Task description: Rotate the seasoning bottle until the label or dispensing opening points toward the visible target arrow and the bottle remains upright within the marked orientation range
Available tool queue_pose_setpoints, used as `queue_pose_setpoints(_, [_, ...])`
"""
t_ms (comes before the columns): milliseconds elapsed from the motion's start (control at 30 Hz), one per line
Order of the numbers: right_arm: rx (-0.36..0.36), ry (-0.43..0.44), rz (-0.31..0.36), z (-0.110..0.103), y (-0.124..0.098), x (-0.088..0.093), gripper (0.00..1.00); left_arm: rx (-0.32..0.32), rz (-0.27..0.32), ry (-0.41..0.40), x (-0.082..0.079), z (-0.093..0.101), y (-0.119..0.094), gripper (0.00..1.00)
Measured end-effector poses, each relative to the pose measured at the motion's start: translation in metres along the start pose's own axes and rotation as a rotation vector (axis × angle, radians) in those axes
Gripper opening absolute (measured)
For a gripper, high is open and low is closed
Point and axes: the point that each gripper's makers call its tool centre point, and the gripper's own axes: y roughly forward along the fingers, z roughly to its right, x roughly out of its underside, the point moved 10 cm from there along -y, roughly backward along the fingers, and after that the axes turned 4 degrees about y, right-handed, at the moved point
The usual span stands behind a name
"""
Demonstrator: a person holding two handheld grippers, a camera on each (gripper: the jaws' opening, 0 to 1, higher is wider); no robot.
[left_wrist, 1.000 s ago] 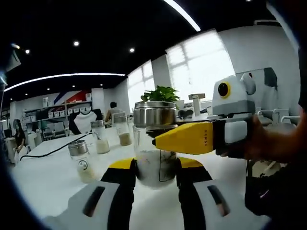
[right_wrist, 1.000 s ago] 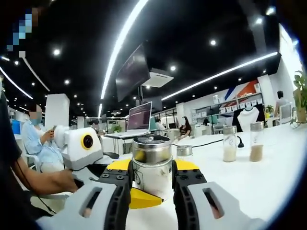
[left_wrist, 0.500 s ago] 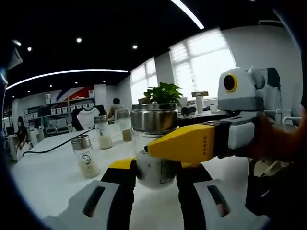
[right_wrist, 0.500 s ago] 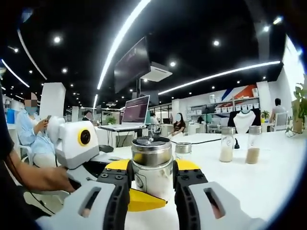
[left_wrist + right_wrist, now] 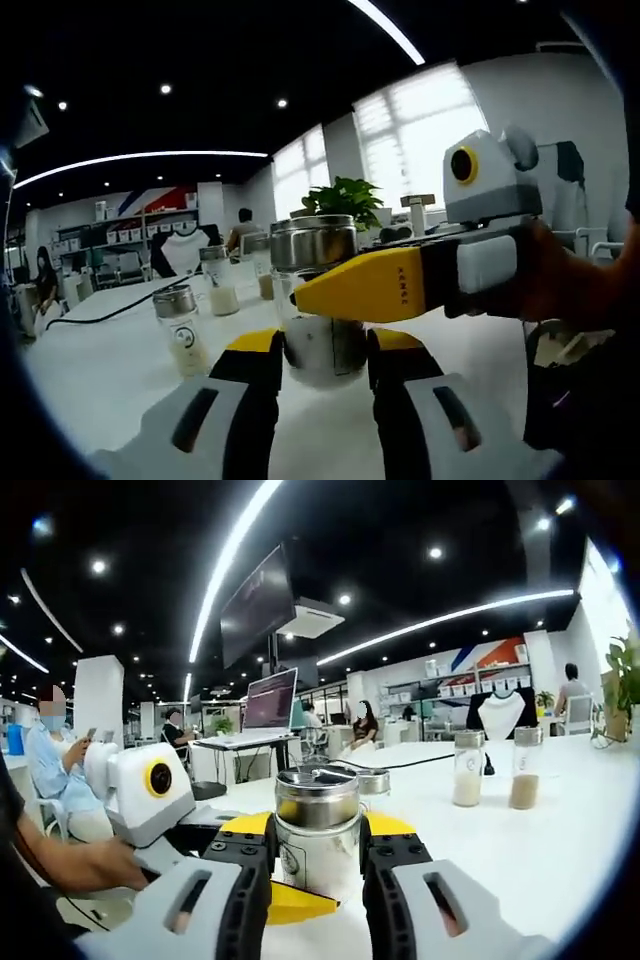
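Observation:
The seasoning bottle (image 5: 312, 243) is a glass jar with a shiny metal lid, standing upright on the white table (image 5: 110, 370). My left gripper (image 5: 325, 350) is shut on its lower body, one black-and-yellow jaw on each side. The right gripper (image 5: 360, 285) reaches in from the right, its yellow jaw lying across the bottle just below the lid. In the right gripper view the bottle (image 5: 317, 798) sits between my right gripper (image 5: 318, 852), shut on its sides. The left gripper (image 5: 300, 905) comes in from the left, low under the bottle. No arrow mark shows.
Other jars stand on the table: a small one (image 5: 182, 325) near left, two farther back (image 5: 213, 282), and two tall ones (image 5: 467, 768) to the right. A black cable (image 5: 100, 312) crosses the table. A plant (image 5: 340, 195) is behind the bottle, a seated person (image 5: 50, 770) at left.
In the left gripper view the right gripper's yellow jaw has swung a little leftward across the bottle. In the right gripper view the left gripper sits farther left. Both stay shut on the bottle.

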Motion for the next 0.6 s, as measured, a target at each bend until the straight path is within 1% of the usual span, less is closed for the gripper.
queue_pose_setpoints(67, [0.009,-0.003,0.004,0.004,0.0,-0.001,0.3,-0.01,-0.002,0.002,0.001,-0.003,-0.001,0.39])
queue_pose_setpoints(167, [0.011,0.012,0.008,0.013,0.003,-0.003,0.3,-0.023,-0.003,-0.017,0.002,-0.008,-0.003,0.42])
queue_pose_setpoints(233, [0.013,0.0,0.003,0.018,0.006,-0.004,0.3,-0.035,-0.009,-0.015,0.003,-0.01,-0.004,0.45])
queue_pose_setpoints(333, [0.015,0.018,0.004,0.028,0.011,-0.005,0.3,-0.054,-0.011,-0.018,0.004,-0.012,-0.005,0.51])
queue_pose_setpoints(600, [0.032,-0.002,-0.014,0.045,0.021,-0.004,0.29,-0.107,-0.028,-0.02,0.007,-0.021,-0.008,0.63])
